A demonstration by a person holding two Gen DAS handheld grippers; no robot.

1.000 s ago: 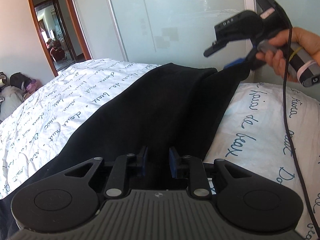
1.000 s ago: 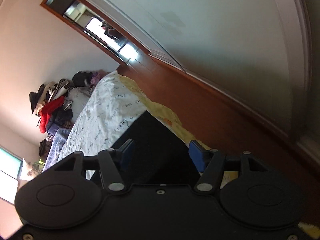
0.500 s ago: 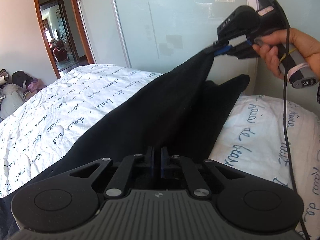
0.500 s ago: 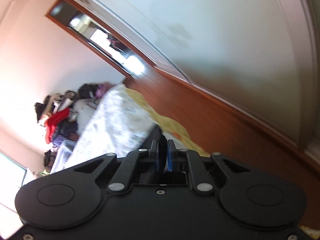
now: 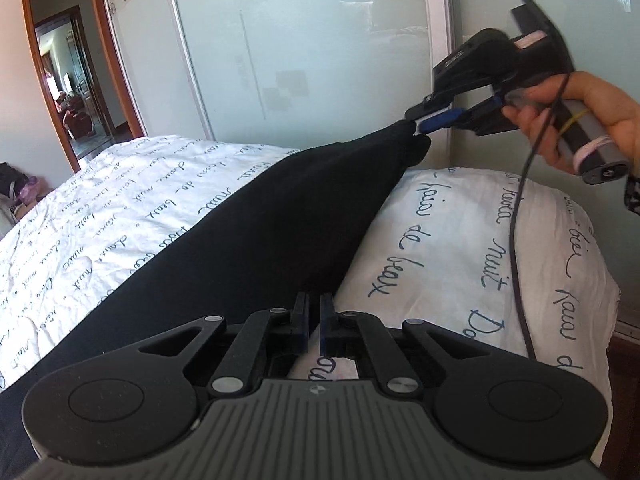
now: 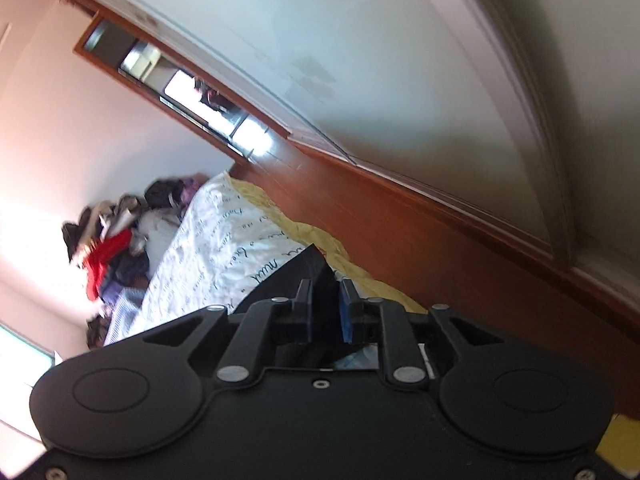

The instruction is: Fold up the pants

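Black pants (image 5: 280,216) lie across the white bed sheet (image 5: 120,208) with blue writing and stretch taut between both grippers. My left gripper (image 5: 314,312) is shut on the near edge of the pants, low in the left wrist view. At the upper right a hand (image 5: 600,104) holds my right gripper (image 5: 420,122), which pinches the far end of the pants above the bed. In the right wrist view black pants fabric (image 6: 304,268) fills the gap between the right gripper's (image 6: 325,300) blue pads while its jaws are opening.
A pillow (image 5: 500,248) in the same printed cloth lies right of the pants, with the gripper's cable (image 5: 516,240) hanging over it. Frosted sliding doors (image 5: 300,40) stand behind the bed, a doorway (image 5: 68,92) at far left. A clothes pile (image 6: 112,248) sits past the bed's end.
Both grippers closed onto the pants. The right gripper then pulled the far end up and to the right, drawing the fabric taut, and its pads now stand a little apart again.
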